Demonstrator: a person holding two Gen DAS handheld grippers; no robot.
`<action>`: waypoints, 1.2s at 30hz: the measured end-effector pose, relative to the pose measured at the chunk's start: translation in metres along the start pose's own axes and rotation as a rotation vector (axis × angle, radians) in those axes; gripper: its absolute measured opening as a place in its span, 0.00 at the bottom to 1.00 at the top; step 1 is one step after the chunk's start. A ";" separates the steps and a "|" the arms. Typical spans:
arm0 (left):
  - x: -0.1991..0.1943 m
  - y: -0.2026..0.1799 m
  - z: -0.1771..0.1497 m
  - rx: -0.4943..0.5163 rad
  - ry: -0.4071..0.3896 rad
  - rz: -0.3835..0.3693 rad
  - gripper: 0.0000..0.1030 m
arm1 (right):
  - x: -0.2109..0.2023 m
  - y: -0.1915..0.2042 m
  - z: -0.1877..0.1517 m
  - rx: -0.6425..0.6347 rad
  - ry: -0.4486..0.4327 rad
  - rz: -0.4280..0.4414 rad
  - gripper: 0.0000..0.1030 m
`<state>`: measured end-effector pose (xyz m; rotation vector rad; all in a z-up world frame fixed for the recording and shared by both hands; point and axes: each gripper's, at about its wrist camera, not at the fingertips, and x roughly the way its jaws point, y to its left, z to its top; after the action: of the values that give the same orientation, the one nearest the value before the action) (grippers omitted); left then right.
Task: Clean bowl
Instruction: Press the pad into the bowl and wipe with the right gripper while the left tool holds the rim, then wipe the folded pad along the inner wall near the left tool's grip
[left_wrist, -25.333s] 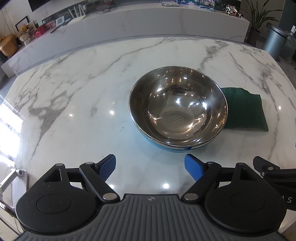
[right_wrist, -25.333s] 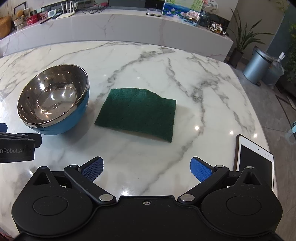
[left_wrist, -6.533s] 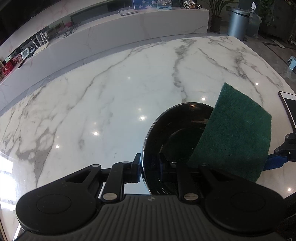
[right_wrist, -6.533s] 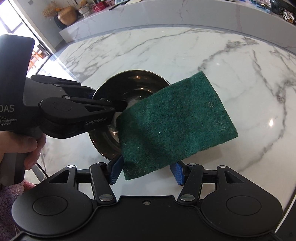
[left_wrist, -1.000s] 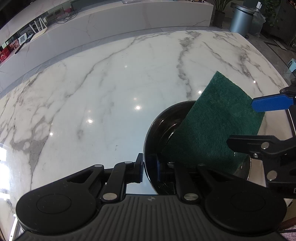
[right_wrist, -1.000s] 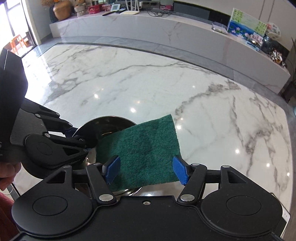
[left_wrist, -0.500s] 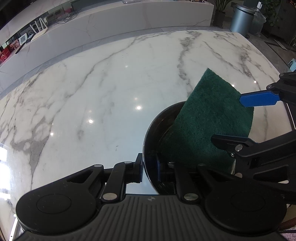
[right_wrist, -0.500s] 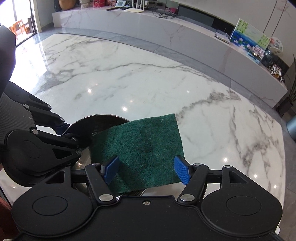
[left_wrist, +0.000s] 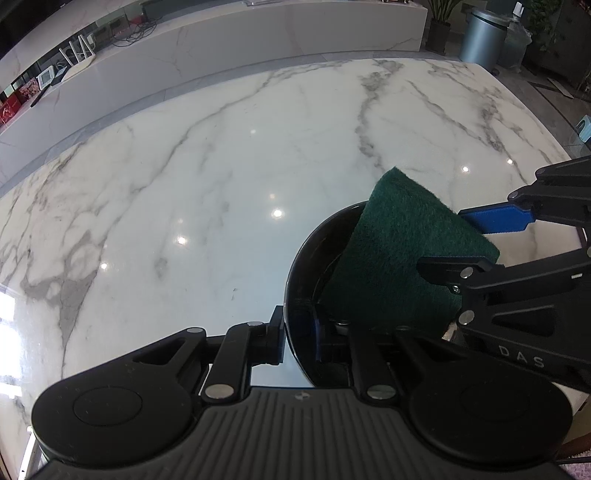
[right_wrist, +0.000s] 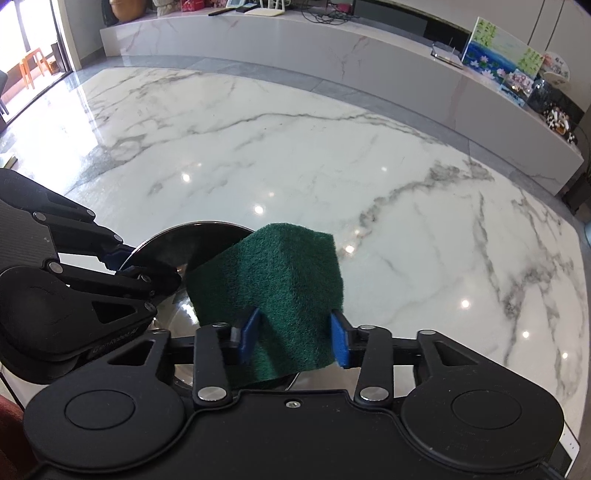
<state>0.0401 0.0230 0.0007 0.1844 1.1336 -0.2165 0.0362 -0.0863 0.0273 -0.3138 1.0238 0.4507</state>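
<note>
Left gripper (left_wrist: 299, 341) clenched on near rim of steel bowl (left_wrist: 295, 295), one jaw outside wall, other inside. Right gripper (right_wrist: 293, 338) closing on green scouring pad (right_wrist: 273, 291), pad bowed upward between blue jaws, pads pressing its sides. Pad's far end drapes into bowl, just ahead of right jaws. Bowl over white marble bench (left_wrist: 221, 166); contact hidden.

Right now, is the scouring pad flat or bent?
Bent: the scouring pad arches up between the closing right gripper, over the bowl.

left gripper (left_wrist: 299, 341) clamped, right gripper (right_wrist: 293, 341) closing
</note>
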 end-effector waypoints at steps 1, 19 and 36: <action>0.000 0.000 0.000 0.001 -0.001 0.000 0.13 | 0.001 0.000 0.000 -0.001 0.000 -0.003 0.29; 0.002 -0.002 -0.002 0.048 -0.030 0.009 0.17 | -0.001 0.003 -0.008 -0.038 -0.021 -0.032 0.17; -0.002 -0.006 0.003 0.015 -0.062 0.009 0.12 | -0.003 -0.023 -0.029 0.190 -0.091 0.042 0.16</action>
<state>0.0400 0.0167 0.0037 0.1949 1.0697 -0.2219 0.0249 -0.1201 0.0167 -0.1012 0.9778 0.3979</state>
